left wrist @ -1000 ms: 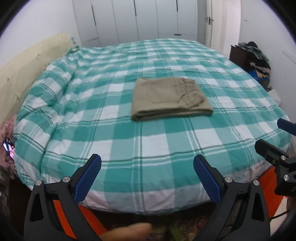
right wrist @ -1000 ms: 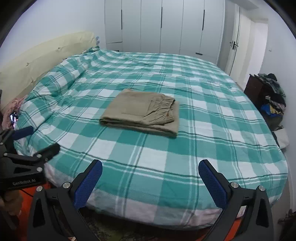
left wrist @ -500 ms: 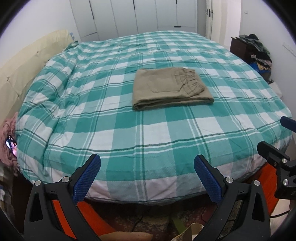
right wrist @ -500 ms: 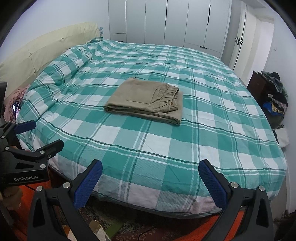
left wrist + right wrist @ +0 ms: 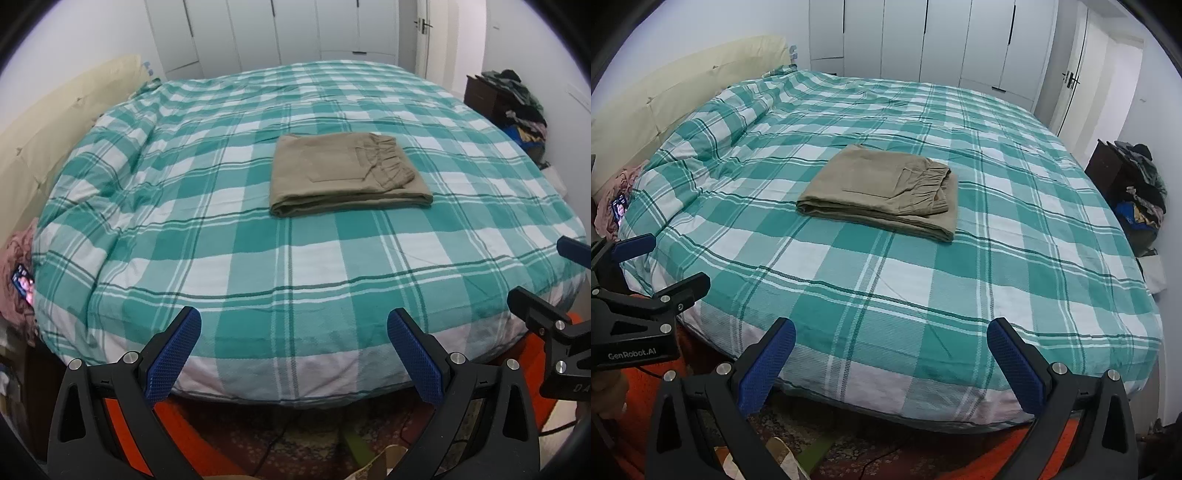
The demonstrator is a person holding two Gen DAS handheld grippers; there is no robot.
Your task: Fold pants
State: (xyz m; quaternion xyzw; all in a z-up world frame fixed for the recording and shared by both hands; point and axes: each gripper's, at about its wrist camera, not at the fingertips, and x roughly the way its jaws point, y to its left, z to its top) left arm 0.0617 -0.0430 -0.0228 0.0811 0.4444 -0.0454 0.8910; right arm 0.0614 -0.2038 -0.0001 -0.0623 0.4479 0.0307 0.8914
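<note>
The khaki pants [image 5: 347, 173] lie folded into a flat rectangle in the middle of the bed, elastic waistband on top at the right; they also show in the right wrist view [image 5: 886, 190]. My left gripper [image 5: 295, 350] is open and empty, held off the bed's near edge, far from the pants. My right gripper [image 5: 892, 360] is open and empty too, at the same near edge. Each gripper shows at the side of the other's view: the right one [image 5: 546, 291] and the left one [image 5: 650, 266].
The bed has a green and white checked cover [image 5: 258, 258] and a cream headboard [image 5: 665, 96] at the left. White wardrobes [image 5: 923, 37] stand behind. A dark cabinet with piled clothes [image 5: 1137, 184] is at the right. A patterned rug [image 5: 295, 443] lies below.
Both grippers have drawn back and risen from the bed's near edge, so more of the bed front and floor shows. The pants have not moved. Both stay open.
</note>
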